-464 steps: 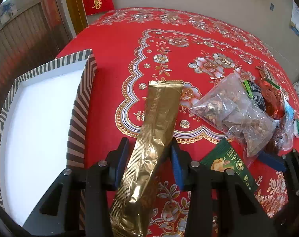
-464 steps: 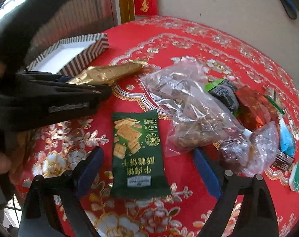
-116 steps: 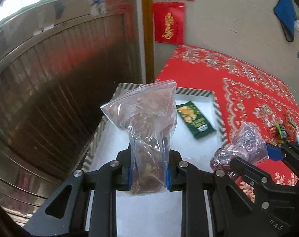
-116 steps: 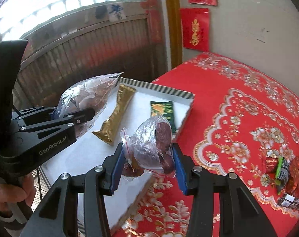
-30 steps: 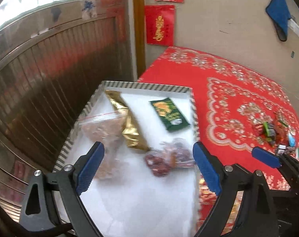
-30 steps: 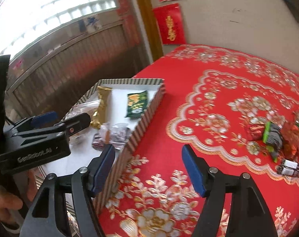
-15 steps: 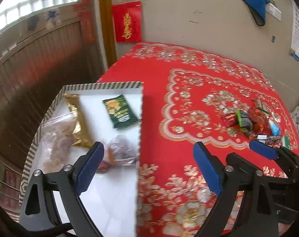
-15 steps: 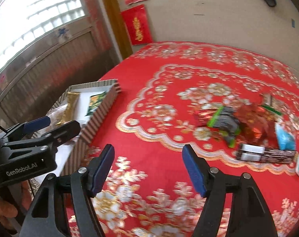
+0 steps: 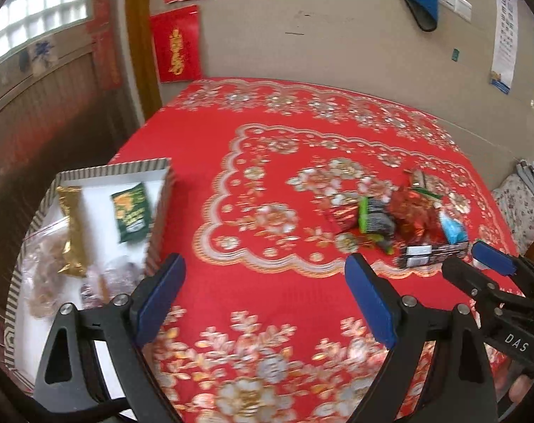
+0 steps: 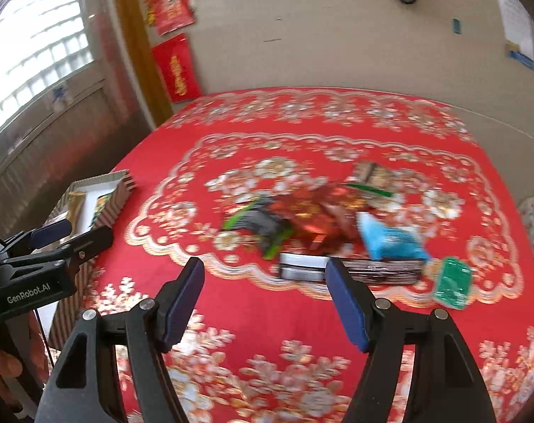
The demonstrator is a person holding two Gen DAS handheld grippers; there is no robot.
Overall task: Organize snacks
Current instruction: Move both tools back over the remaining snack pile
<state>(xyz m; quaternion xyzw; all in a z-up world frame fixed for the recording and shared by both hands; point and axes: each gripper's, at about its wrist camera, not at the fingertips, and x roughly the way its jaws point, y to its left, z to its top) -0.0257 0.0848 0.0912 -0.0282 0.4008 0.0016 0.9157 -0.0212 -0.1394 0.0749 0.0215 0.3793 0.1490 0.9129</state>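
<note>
Counting four packs in the striped box [image 9: 159,208], I face the remaining snack pile [image 10: 323,225] with left gripper [image 9: 263,303] and right gripper [image 10: 267,303] both released and empty.

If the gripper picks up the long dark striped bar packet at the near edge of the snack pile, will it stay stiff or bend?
The long dark striped bar packet lies flat and straight, so it probably stays fairly stiff. Its wrapper looks glossy, so it may slip. It looks thin, so likely light.
</note>
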